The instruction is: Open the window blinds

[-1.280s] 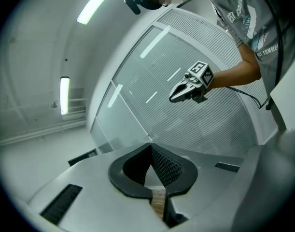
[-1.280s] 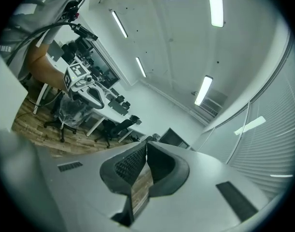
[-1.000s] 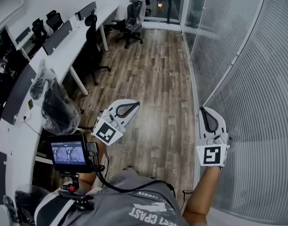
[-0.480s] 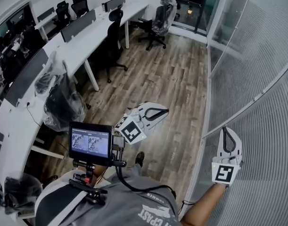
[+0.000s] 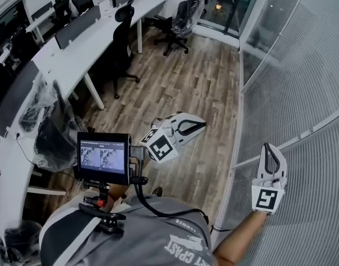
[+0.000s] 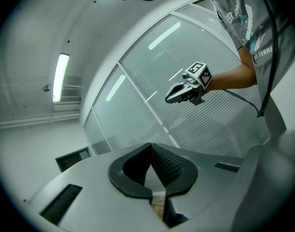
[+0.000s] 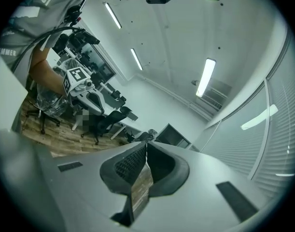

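Near slatted window blinds [image 5: 308,82], left tongs [image 5: 201,126] and right tongs [image 5: 271,147] point level, both closed empty.

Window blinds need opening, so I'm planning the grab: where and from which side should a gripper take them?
The window blinds are thin level slats packed close, with nothing to pinch, so probably not there. No cord or wand shows; find one, then come from the room side with the nearer right gripper.

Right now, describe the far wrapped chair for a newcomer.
Follow the blinds to the dark doorway at the far end. The plastic-wrapped chair stands just left of it, clear of the white desk, unlike the bare black chair tucked there.
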Tool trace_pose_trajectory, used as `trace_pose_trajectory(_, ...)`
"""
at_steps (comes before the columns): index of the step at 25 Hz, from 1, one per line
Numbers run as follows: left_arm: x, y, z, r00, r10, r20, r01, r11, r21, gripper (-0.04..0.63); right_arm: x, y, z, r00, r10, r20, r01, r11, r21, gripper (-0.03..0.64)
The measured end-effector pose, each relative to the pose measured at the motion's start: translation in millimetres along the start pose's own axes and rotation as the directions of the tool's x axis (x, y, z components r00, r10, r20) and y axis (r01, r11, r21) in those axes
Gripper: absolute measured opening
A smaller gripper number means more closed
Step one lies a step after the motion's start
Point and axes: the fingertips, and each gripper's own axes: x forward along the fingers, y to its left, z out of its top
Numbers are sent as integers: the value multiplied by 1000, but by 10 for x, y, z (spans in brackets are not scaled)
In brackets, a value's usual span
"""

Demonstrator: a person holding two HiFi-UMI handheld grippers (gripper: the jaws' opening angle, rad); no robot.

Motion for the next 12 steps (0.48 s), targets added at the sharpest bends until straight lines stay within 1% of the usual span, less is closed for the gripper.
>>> trace_pose_trajectory(3,160,229,-161,1000,1,7,0,1000,-32,3,323,-165,-48,1000,12,-10,-12,1000,6,3)
trace_pose_trajectory(8,416,611,-555,1000,22,-4,-22,998,-56,3,903,-311,-220,999,30,-13,-30,1000,0,3)
trace_pose_trajectory(10,575,741,-728,1000,28,-10,-29,998,-50,3,1179,-411,-377,999,36,-8,-36,999,10,3)
trace_pose_trajectory(12,780,935,-899,999,41,-29,-42,999,-29,3,1495,-561,-549,999,40,12,-40,999,12,3)
